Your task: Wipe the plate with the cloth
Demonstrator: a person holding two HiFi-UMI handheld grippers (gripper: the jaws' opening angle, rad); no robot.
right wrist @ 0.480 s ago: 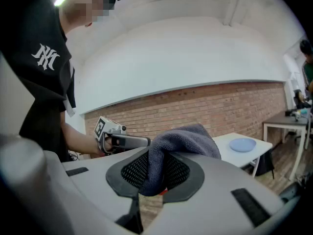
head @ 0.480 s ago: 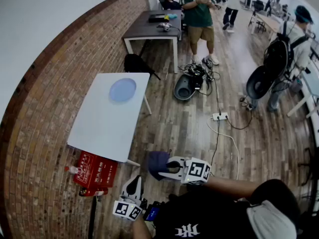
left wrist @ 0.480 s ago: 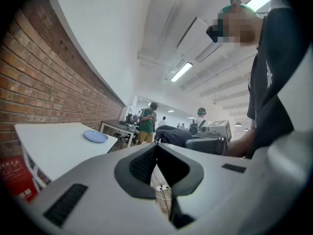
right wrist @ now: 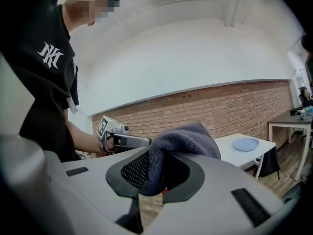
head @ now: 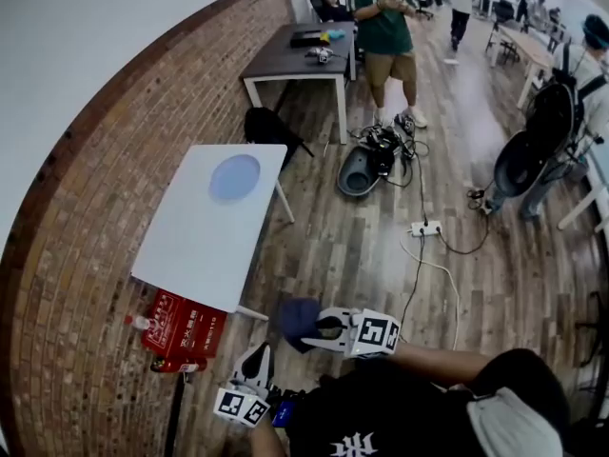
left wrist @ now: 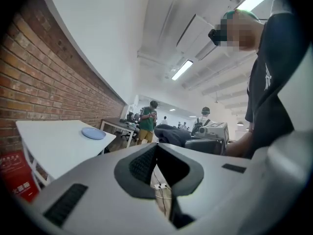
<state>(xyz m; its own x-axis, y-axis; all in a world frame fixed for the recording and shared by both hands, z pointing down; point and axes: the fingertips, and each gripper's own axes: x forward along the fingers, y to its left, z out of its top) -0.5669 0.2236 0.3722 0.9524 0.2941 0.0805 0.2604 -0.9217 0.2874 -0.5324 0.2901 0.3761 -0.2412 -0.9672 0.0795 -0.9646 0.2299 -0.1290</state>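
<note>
A round blue plate (head: 234,177) lies at the far end of a white table (head: 209,241) beside the brick wall. My right gripper (head: 314,327) hangs over the wooden floor short of the table, shut on a dark grey-blue cloth (head: 297,318). In the right gripper view the cloth (right wrist: 183,138) bulges out over the jaws of that gripper (right wrist: 159,155), with the plate (right wrist: 245,144) far off. My left gripper (head: 259,353) is lower and nearer the body, jaws together and holding nothing. The left gripper view shows its tips (left wrist: 156,148) meeting, and the plate (left wrist: 93,133) on the table (left wrist: 49,141).
A red box (head: 181,327) sits on the floor at the table's near end by the brick wall (head: 86,208). Cables and a power strip (head: 423,227) cross the floor to the right. A dark table (head: 300,55), a black bag (head: 262,122) and standing people (head: 385,27) are beyond.
The right gripper with the cloth has shifted slightly left towards the table. The left gripper has barely moved. The head view has tilted a little.
</note>
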